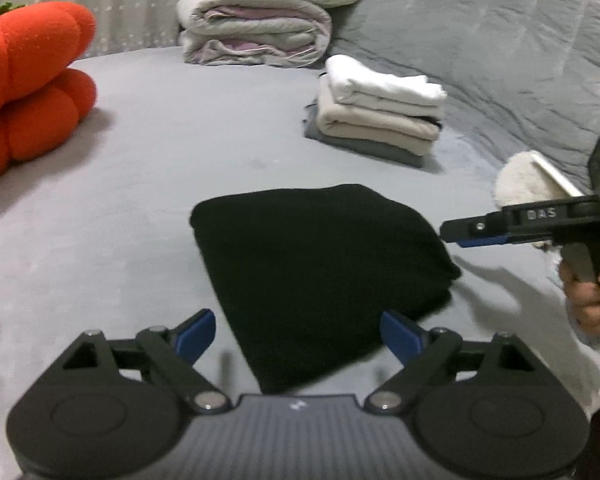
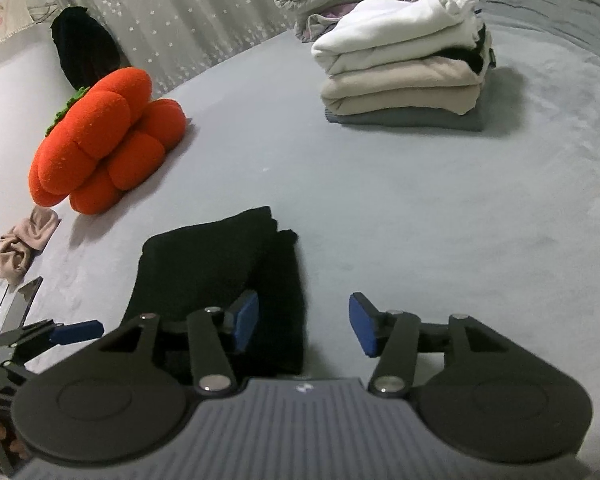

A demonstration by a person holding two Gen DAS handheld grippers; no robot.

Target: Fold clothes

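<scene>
**Black garment folded on bed, both grippers spread and empty**

Black garment [image 1: 320, 272] lies folded into a compact block on the grey bed [image 1: 148, 184]. No finger touches it in either view.

Left gripper [image 1: 298, 334]: jaws spread wide, nothing between the pads. In the left wrist view the garment sits at 12 o'clock from the jaws, its near corner dropping down between the two blue pads toward the gripper body. Whether the pads clear the cloth in height: cannot tell. Garment runs from between the pads up and to about 1 o'clock.

Right gripper [image 2: 304, 326]: jaws also spread, gap holds only bare bed. In the right wrist view the garment [image 2: 220, 280] sits at 10–11 o'clock from the gap; the left pad overlaps its right edge in the picture, the right pad is over bare sheet. Folded layers show at the far end, one edge stepped over another.

Cross views: the right gripper [image 1: 452, 236] shows in the left view at 3 o'clock, tip just beside the garment's right edge, a hand [image 1: 588, 292] on its grip. The left gripper's blue pad [image 2: 76, 331] shows in the right view at 9 o'clock, near the garment's near-left side.

Other items on the bed:
- Folded stack [image 1: 376, 112], white over beige over grey, at 1 o'clock beyond the garment, well apart from it.
- Rolled duvet [image 1: 256, 28] at 12 o'clock, far end.
- Orange plush [image 1: 28, 88] at 10 o'clock.
- Crumpled beige cloth [image 2: 26, 246] at 9 o'clock in the right view, near the plush.
</scene>
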